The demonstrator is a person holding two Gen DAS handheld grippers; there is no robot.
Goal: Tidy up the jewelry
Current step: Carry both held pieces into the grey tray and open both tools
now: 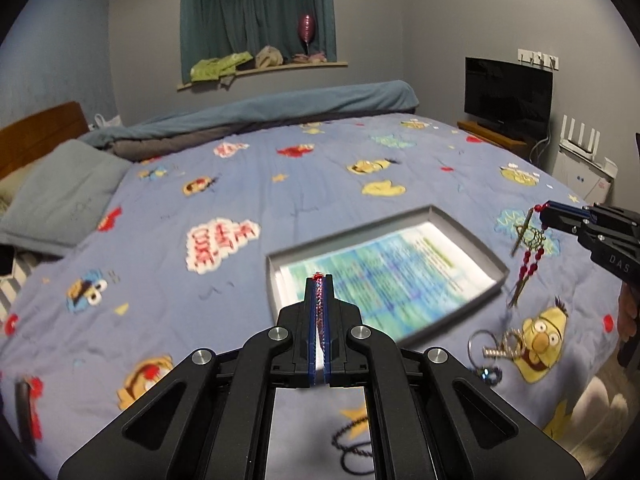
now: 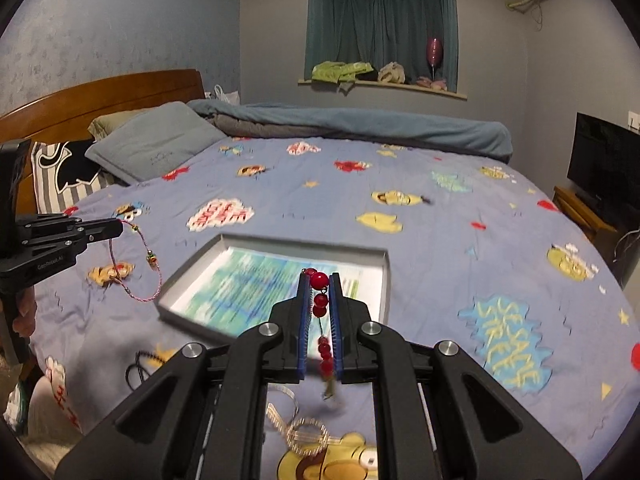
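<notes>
1. The left gripper is clenched on a thin pink cord. In the right wrist view this cord hangs from it as a loop with a small charm, free above the bed.
2. The right gripper is clenched on a string of red beads. In the left wrist view the beads hang down with a metal pendant and swing clear of the bed.
3. On the near edge of the bed other pieces lie loose: a dark necklace, a key ring and a clear ring.
4. Just beyond both grippers is the tray, shallow and grey, with a printed sheet inside. It lies in the middle of the bed, nearer to the front edge.
5. I judge the step is to carry both pieces over the tray. To do it well, hold each piece high enough that its hanging end passes over the rim, then lower it until the end rests on the sheet before letting go.
6. The two pieces should go to different sides of the tray, so the cord and beads do not tangle.
7. There is much open room: the bed behind the tray is bare as far as the pillow and rolled blanket.
</notes>
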